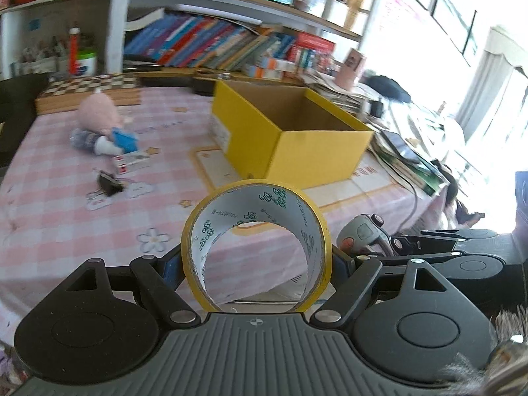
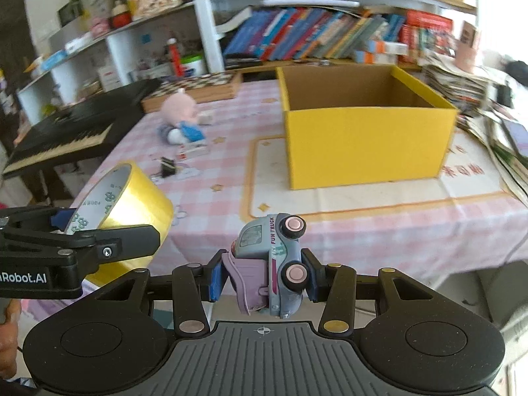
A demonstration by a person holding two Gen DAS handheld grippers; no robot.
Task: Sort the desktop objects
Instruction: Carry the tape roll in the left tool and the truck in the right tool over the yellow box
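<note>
My left gripper (image 1: 255, 264) is shut on a yellow tape roll (image 1: 260, 194), held upright above the table's near edge; the roll also shows in the right wrist view (image 2: 132, 204). My right gripper (image 2: 264, 279) is shut on a grey and purple toy truck (image 2: 280, 264), turned on its side; the truck also shows in the left wrist view (image 1: 361, 232). An open yellow cardboard box (image 1: 316, 151) stands on the pink checked tablecloth ahead of both grippers, and it also shows in the right wrist view (image 2: 366, 145). Nothing shows inside the part of the box I can see.
A pink plush toy (image 1: 99, 115), a small card box (image 1: 132, 161) and a black binder clip (image 1: 109, 183) lie on the table's left half. A checkerboard (image 1: 92, 87) sits at the back. Stacked books (image 2: 458, 85) crowd the right side. A black keyboard (image 2: 66, 132) stands left of the table.
</note>
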